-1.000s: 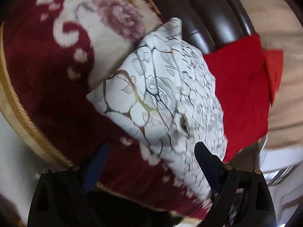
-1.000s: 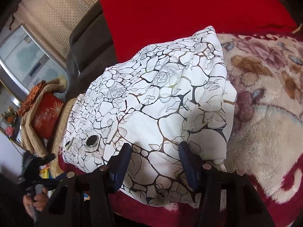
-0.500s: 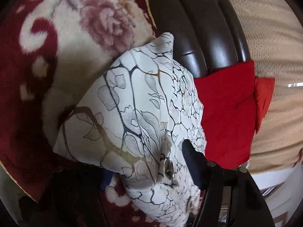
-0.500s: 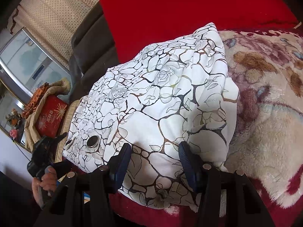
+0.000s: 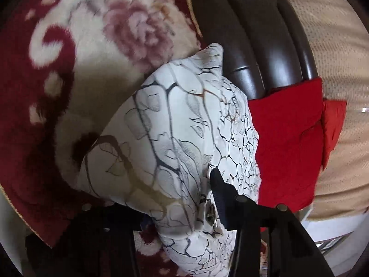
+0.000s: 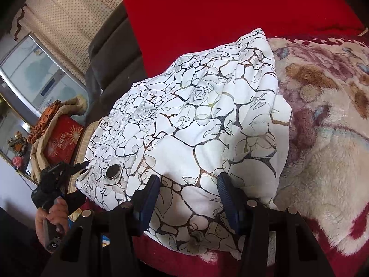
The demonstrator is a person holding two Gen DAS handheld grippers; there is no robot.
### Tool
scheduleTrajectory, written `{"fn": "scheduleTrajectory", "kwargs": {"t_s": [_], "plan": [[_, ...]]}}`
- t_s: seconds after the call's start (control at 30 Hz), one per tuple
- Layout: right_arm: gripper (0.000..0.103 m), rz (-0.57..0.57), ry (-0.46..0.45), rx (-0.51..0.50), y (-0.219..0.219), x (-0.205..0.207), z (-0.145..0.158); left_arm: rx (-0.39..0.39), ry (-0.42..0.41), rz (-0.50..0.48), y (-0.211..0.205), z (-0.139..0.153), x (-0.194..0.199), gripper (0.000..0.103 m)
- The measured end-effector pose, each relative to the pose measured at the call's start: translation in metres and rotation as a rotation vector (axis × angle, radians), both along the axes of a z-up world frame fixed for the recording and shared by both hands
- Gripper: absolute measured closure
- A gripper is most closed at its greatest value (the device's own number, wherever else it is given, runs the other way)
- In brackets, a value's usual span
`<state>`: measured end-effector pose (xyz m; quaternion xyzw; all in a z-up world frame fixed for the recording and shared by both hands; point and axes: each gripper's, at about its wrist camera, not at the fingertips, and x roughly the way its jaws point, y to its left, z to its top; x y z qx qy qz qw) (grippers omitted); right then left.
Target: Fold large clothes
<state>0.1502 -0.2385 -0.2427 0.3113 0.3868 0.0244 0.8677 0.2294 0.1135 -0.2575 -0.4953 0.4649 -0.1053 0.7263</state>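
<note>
A white garment with a black and gold cracked rose print lies bunched on a red floral fleece blanket. My right gripper stands open over the garment's near edge, the flat cloth running under and between its blue pads. My left gripper is at the garment's corner with its jaws closing. The bunched corner with a metal snap fills the gap, and the left finger is hidden under the cloth. The right wrist view shows that gripper in a hand, its tips at the corner.
A red cloth lies behind the garment against a dark leather backrest. Beige dotted curtains hang beyond. A red box and fabric sit on a stand by a window at the left.
My left gripper has pushed in onto the garment's corner and its jaws have narrowed around the cloth, which now covers the left finger. The right gripper has not moved.
</note>
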Motion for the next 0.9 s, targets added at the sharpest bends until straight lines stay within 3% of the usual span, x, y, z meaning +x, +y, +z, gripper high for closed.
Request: {"fn": "scheduleTrajectory", "kwargs": {"t_s": [0.07,0.17,0.2,0.27,0.3,0.43,0.47,0.57,0.6,0.7,0.77,0.9], "plan": [[0.046,0.0,0.001,-0.003,0.001,0.0,0.0,-0.085,0.008,0.023,0.005,-0.004,0.002,0.039],[0.046,0.001,0.001,-0.001,0.0,0.001,0.0,-0.11,0.022,0.036,0.005,0.0,0.003,0.036],[0.046,0.0,0.001,-0.001,0.0,0.001,0.0,-0.09,0.01,0.031,0.002,0.007,0.004,0.037],[0.046,0.003,0.0,-0.005,0.0,0.001,0.0,0.001,-0.046,-0.008,-0.007,0.028,0.004,0.053],[0.046,0.004,0.0,-0.004,0.0,0.001,0.0,0.024,-0.076,-0.021,-0.01,0.035,0.002,0.056],[0.046,0.003,0.001,0.001,0.0,0.001,-0.001,0.112,-0.175,-0.097,-0.018,0.049,0.001,0.057],[0.046,0.003,0.001,0.003,0.001,0.001,-0.001,0.116,-0.154,-0.095,-0.014,0.042,0.002,0.056],[0.046,0.004,0.0,0.002,0.001,0.0,-0.001,-0.004,-0.064,-0.023,0.007,0.01,-0.003,0.047],[0.046,0.005,-0.001,-0.001,0.002,0.0,-0.001,-0.009,-0.042,-0.01,0.011,0.004,-0.006,0.047],[0.046,0.006,0.001,-0.001,0.002,0.0,-0.001,-0.033,-0.034,0.028,0.026,0.0,-0.023,0.04],[0.046,0.007,0.0,0.002,0.001,0.001,-0.002,-0.035,-0.03,0.068,0.032,0.0,-0.036,0.028],[0.046,0.002,-0.002,0.011,0.0,0.002,-0.002,-0.072,-0.014,0.064,0.022,-0.002,-0.024,0.023]]}}
